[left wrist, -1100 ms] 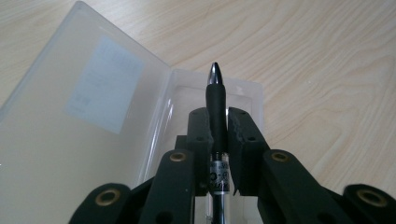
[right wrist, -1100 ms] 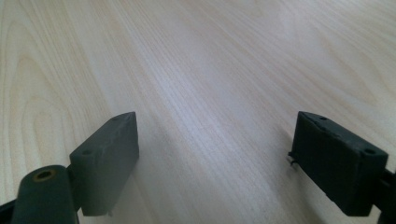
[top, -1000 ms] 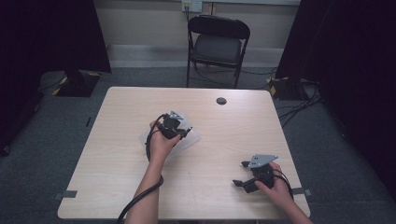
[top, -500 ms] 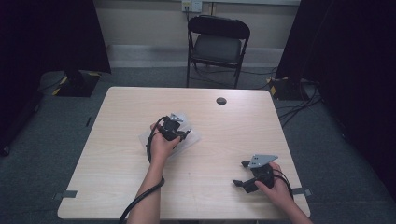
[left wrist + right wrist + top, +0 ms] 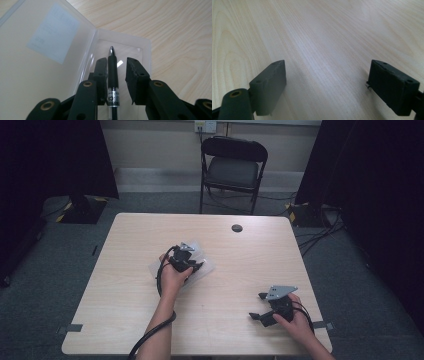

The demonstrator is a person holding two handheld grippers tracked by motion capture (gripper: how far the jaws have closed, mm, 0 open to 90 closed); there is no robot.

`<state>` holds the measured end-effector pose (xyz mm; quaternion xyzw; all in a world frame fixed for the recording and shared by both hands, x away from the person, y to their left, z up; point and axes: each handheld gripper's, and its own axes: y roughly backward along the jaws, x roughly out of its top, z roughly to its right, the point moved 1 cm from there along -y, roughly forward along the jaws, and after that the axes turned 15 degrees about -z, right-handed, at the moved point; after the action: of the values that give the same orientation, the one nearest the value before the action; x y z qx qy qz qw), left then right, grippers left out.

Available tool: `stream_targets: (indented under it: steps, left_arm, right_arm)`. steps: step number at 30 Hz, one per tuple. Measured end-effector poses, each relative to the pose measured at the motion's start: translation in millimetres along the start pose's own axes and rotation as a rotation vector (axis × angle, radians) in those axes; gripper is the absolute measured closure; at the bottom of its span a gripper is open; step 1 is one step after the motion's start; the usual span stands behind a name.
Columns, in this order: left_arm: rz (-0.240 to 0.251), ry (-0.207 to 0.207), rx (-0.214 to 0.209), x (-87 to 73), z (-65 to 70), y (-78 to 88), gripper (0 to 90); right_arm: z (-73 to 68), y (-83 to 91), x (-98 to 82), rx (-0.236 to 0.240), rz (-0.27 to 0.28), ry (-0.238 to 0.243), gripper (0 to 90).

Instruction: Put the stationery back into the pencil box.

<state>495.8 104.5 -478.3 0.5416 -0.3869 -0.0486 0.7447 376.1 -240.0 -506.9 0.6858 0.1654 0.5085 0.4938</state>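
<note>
A clear plastic case [image 5: 142,46] lies open on the table, its lid [image 5: 50,50] folded out to the left. A black pen [image 5: 112,72] with a silver tip lies in the case's tray. My left gripper [image 5: 116,62] reaches into the tray with a jaw on each side of the pen. Its jaws have just been opening, and a gap shows between the pen and the right-hand jaw. From above, the left gripper [image 5: 192,263] sits over the case [image 5: 207,268] at the table's middle. My right gripper [image 5: 257,306] rests near the front right, open, with bare wood between its jaws [image 5: 327,75].
The wooden table [image 5: 125,305] has a round black grommet [image 5: 237,228] near its far edge. A black folding chair [image 5: 232,167] stands behind the table. Cables [image 5: 320,227] lie on the floor at the right, and a cable trails from the left gripper off the front edge.
The left hand has shifted only slightly over the case. The right hand and its gripper have stayed where they were.
</note>
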Motion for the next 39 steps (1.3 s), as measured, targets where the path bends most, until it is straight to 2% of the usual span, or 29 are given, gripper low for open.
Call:
stream_targets:
  steps: [2,3,4,5,9,11,13,15,18,24,26,27,28,29,35,39]
  left_arm:
    - [-0.001,-0.019,-0.001,0.3,-0.8,2.8,68.9]
    - [0.019,-0.004,-0.003,0.5,0.4,3.2,66.5]
    - [0.02,-0.015,-0.005,0.4,-0.1,4.9,65.2]
    - [0.033,0.003,-0.011,0.5,1.1,5.7,63.6]
    - [0.052,-0.004,-0.03,-1.3,0.8,11.9,55.7]
    - [0.056,0.035,-0.051,-2.6,3.1,14.2,49.4]
    - [0.057,0.026,-0.048,-3.7,4.1,17.0,42.1]
    - [0.062,0.0,-0.042,-4.5,4.7,20.1,38.5]
    - [0.062,-0.004,-0.055,-5.8,8.3,24.0,33.1]
    - [0.05,-0.038,-0.074,-10.2,14.2,28.4,28.4]
    - [0.062,-0.028,-0.08,-12.0,16.6,28.5,27.4]
    - [0.053,-0.04,-0.078,-12.7,16.6,29.2,26.3]
    - [0.067,-0.028,-0.091,-13.8,19.0,29.1,25.3]
    - [0.062,-0.036,-0.081,-14.6,19.5,29.7,25.6]
    - [0.076,-0.052,-0.1,-21.0,24.5,30.1,24.6]
    - [0.068,-0.066,-0.105,-25.3,29.5,32.4,24.5]
  right_arm:
    - [0.0,0.0,0.0,0.0,0.0,0.0,14.2]
    - [0.0,0.0,0.0,0.0,0.0,0.0,14.2]
    - [0.0,0.0,0.0,0.0,0.0,0.0,14.2]
    - [0.0,0.0,0.0,0.0,0.0,0.0,14.2]
    - [0.0,0.0,0.0,0.0,0.0,0.0,14.2]
    - [0.0,0.0,0.0,0.0,0.0,0.0,14.2]
    - [0.0,0.0,0.0,0.0,0.0,0.0,14.2]
    - [0.0,0.0,0.0,0.0,0.0,0.0,14.2]
    - [0.0,0.0,0.0,0.0,0.0,0.0,14.2]
    - [0.0,0.0,0.0,0.0,0.0,0.0,14.2]
    - [0.0,0.0,0.0,0.0,0.0,0.0,14.2]
    - [0.0,0.0,0.0,0.0,0.0,0.0,14.2]
    - [0.0,0.0,0.0,0.0,0.0,0.0,14.2]
    - [0.0,0.0,0.0,0.0,0.0,0.0,14.2]
    - [0.0,0.0,0.0,0.0,0.0,-0.001,14.2]
    - [0.0,0.0,0.0,0.0,0.0,0.0,14.2]
